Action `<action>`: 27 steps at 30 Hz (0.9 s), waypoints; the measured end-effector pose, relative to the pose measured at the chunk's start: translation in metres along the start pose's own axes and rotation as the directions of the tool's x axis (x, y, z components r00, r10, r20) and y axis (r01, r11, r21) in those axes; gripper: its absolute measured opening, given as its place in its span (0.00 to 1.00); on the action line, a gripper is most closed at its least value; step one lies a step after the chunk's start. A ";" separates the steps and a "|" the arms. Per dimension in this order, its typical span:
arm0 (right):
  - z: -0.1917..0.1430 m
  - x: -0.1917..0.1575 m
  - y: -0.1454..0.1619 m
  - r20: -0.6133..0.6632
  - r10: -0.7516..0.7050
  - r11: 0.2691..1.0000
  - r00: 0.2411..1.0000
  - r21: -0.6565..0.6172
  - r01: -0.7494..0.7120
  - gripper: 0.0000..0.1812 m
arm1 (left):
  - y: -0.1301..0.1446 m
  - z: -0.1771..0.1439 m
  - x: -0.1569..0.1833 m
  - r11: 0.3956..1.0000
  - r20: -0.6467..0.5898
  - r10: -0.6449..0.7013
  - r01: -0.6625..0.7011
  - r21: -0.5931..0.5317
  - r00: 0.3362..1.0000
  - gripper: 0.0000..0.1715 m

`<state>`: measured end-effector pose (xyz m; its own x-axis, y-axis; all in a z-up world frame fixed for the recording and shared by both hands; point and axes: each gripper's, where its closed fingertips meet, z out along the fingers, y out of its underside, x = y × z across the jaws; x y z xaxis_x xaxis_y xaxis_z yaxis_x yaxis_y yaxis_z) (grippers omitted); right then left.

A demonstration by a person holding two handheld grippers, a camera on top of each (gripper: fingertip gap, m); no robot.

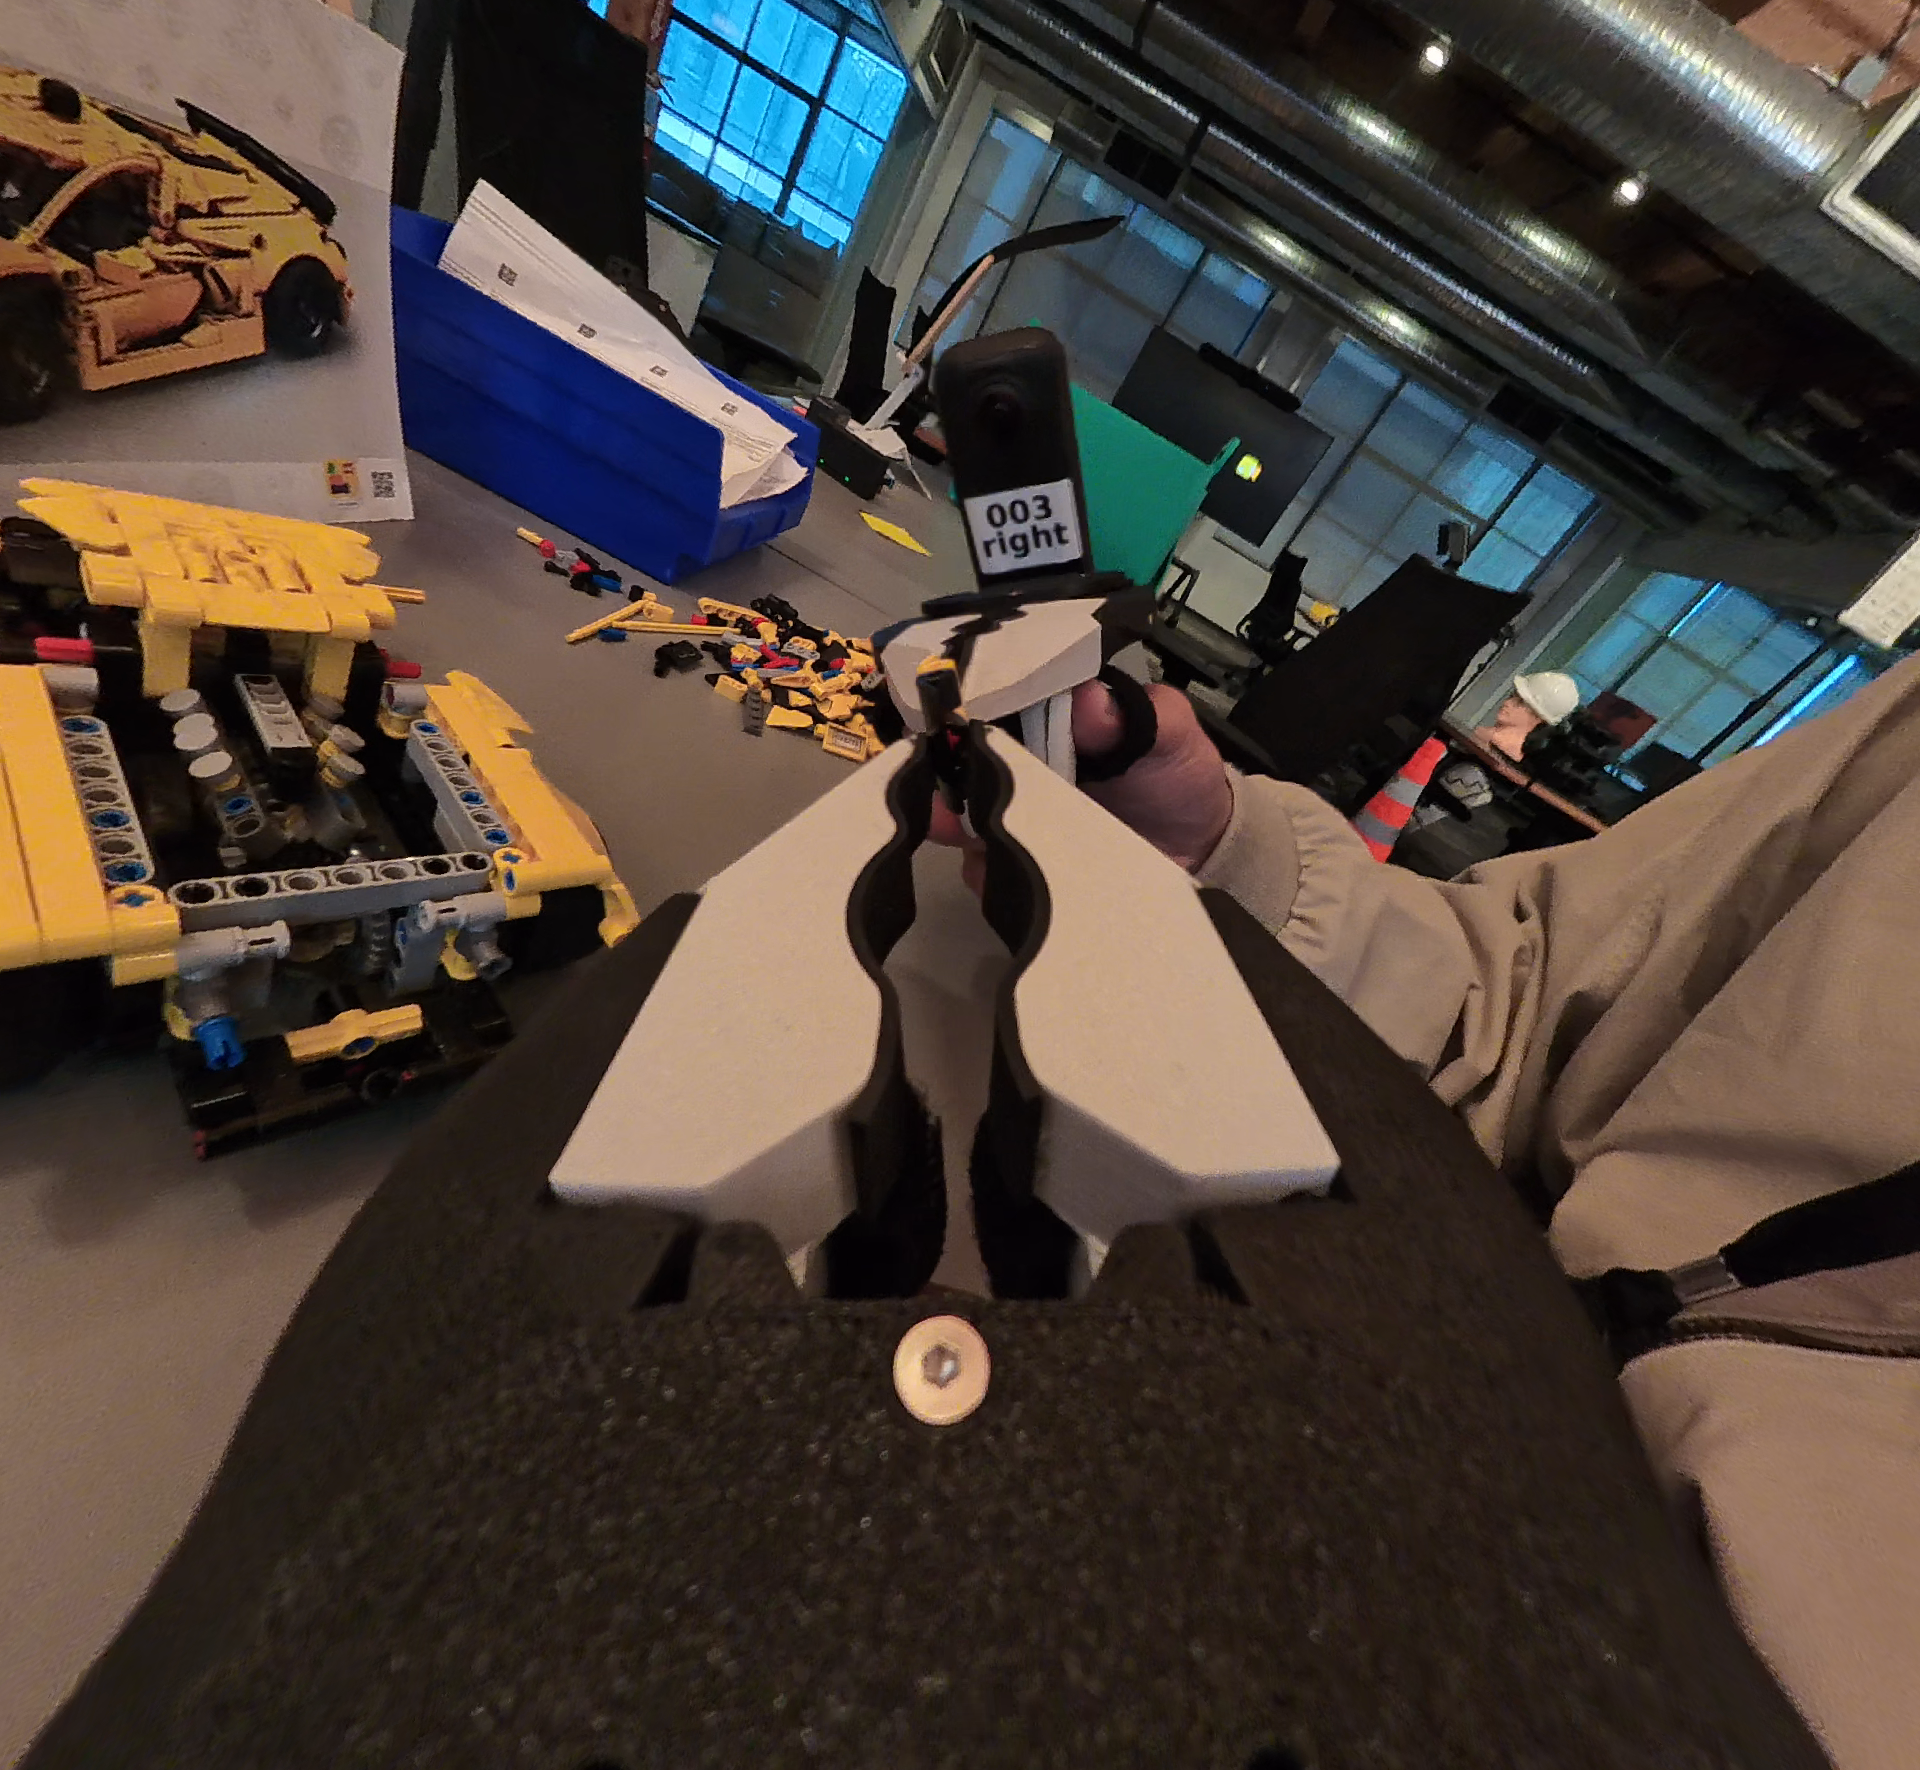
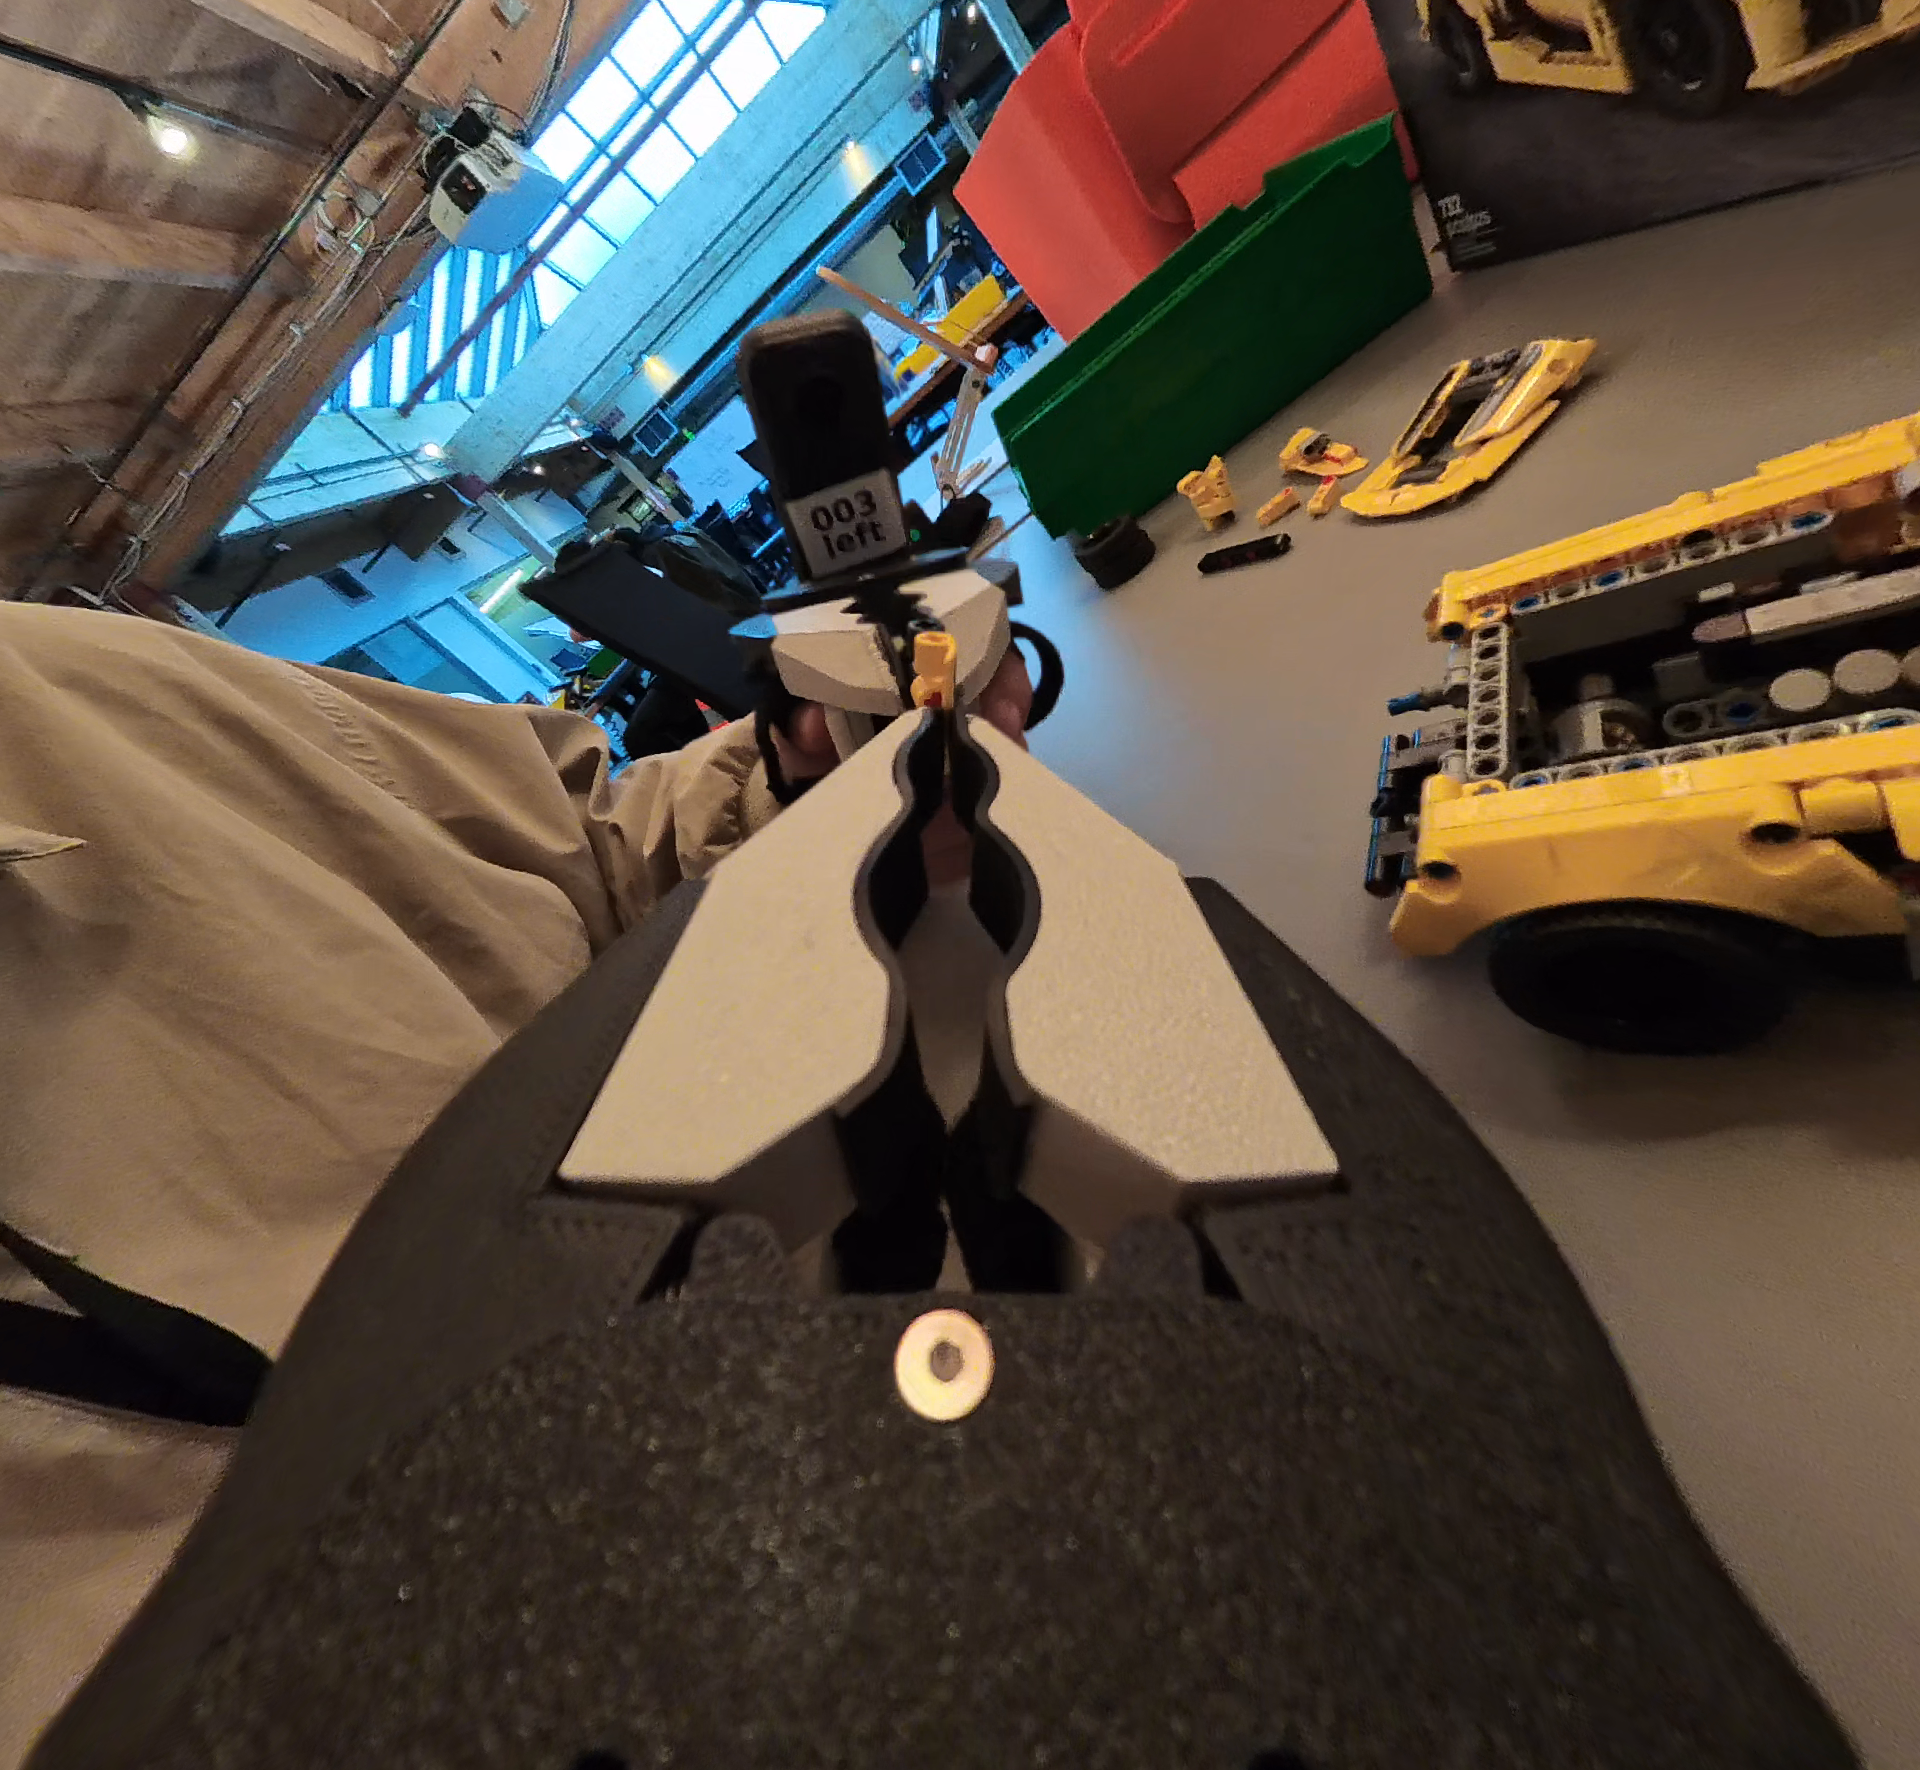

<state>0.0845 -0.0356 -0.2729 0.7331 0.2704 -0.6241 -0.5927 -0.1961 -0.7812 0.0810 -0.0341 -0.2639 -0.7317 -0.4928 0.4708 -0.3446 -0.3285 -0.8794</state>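
Note:
My two grippers meet tip to tip above the grey table (image 1: 644, 764). My left gripper (image 1: 951, 749) is shut on a small brick assembly (image 1: 940, 697) of yellow and black parts with a red bit. My right gripper (image 2: 940, 718) is shut on the same assembly (image 2: 932, 666) from the other end. The right gripper also shows in the left wrist view (image 1: 935, 671), held by a hand (image 1: 1164, 785). The left gripper also shows in the right wrist view (image 2: 909, 655). A partly built yellow brick car (image 1: 281, 837) lies on the table to the side and also shows in the right wrist view (image 2: 1662, 785).
A pile of loose pieces (image 1: 790, 660) lies by a blue bin (image 1: 582, 442) holding papers. A box with a car picture (image 2: 1662, 37) stands behind. A green bin (image 2: 1216, 370), a red carrier (image 2: 1174, 79), a yellow panel (image 2: 1465, 432) and a black wheel (image 2: 1117, 551) lie beyond. A beige sleeve (image 1: 1558, 941) is close. Less than 4 cm separates the two grippers' tips. Both grippers' tips are roughly 15 centimeters from the partly built yellow brick car (image 1: 281, 837). It turns up in the right wrist view (image 2: 1688, 692) as well.

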 end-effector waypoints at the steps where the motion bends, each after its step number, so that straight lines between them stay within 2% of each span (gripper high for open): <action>1: -0.001 0.001 0.000 0.000 0.010 1.000 1.000 0.004 -0.010 0.00 | 0.001 0.000 0.000 1.000 0.006 0.005 -0.005 -0.007 1.000 0.02; 5: 0.000 -0.004 0.002 0.030 0.019 1.000 0.999 -0.008 -0.019 0.00 | 0.002 -0.002 0.004 1.000 -0.021 0.016 -0.017 -0.013 1.000 0.02; 7: -0.001 -0.005 0.003 0.014 -0.041 0.999 0.999 -0.024 0.041 0.00 | 0.004 -0.001 0.006 0.999 -0.028 0.031 -0.032 -0.022 0.999 0.03; 10: 0.001 -0.020 -0.006 0.129 0.018 0.998 0.991 0.057 -0.026 0.01 | -0.001 -0.001 0.016 1.000 -0.090 0.003 -0.001 0.022 0.996 0.03; 12: 0.007 -0.025 -0.004 0.147 0.008 0.999 0.989 0.040 -0.014 0.14 | 0.003 0.002 0.018 1.000 -0.087 0.023 -0.023 0.000 0.996 0.03; 13: 0.011 -0.024 -0.001 0.130 -0.005 1.000 0.992 0.022 0.003 0.14 | 0.005 0.003 0.019 1.000 -0.090 0.026 -0.027 -0.012 0.996 0.03; 16: 0.008 -0.021 -0.003 0.101 -0.020 0.999 0.995 0.034 0.017 0.04 | 0.004 0.002 0.017 1.000 -0.087 0.014 -0.014 -0.002 0.996 0.03; 27: 0.007 -0.019 -0.001 0.097 -0.007 1.000 0.995 0.017 0.005 0.03 | 0.004 0.003 0.016 1.000 -0.055 0.012 -0.012 0.002 0.998 0.03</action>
<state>0.0689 -0.0340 -0.2596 0.7015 0.3617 -0.6140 -0.5942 -0.1788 -0.7842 0.0698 -0.0456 -0.2593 -0.7668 -0.4519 0.4558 -0.3349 -0.3242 -0.8847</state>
